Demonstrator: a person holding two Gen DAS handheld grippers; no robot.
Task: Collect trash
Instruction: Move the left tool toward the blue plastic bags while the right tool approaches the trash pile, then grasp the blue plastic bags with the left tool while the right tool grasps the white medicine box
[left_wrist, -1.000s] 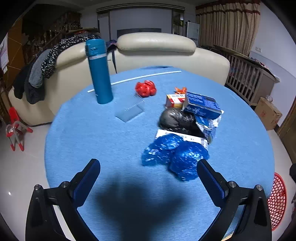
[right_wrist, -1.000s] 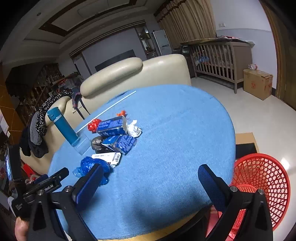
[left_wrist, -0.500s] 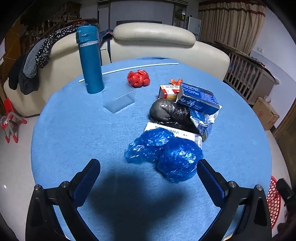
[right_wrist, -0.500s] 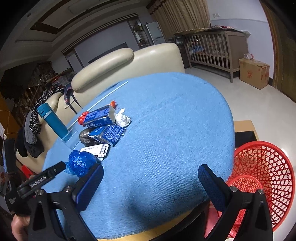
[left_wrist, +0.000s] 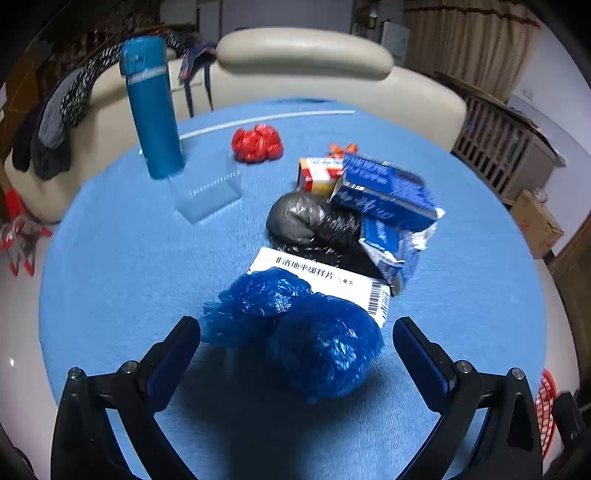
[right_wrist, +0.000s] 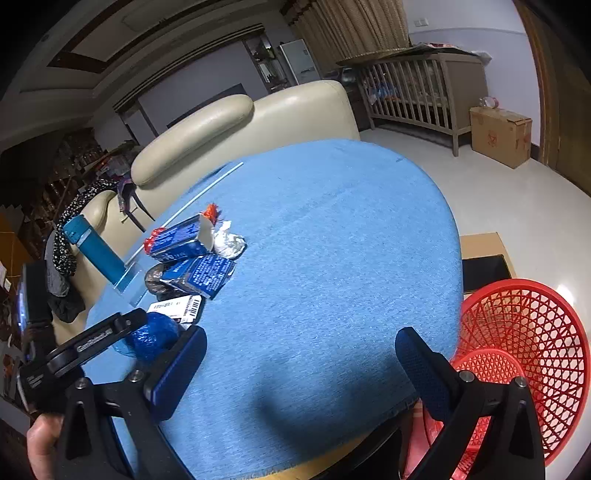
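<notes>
Round blue table (right_wrist: 332, 258) fills both my views, cream sofa (left_wrist: 303, 70) behind it. My left claw (left_wrist: 295, 343) is low over the near edge, jaws wide apart around the crumpled blue bags (left_wrist: 321, 343), not touching; my right claw (right_wrist: 299, 354) hovers spread and empty. Trash heap beyond the bags: white box (left_wrist: 332, 277), black bag (left_wrist: 303, 221), blue cartons (left_wrist: 384, 188); only my right view shows the red basket (right_wrist: 524, 332) on the floor.
</notes>
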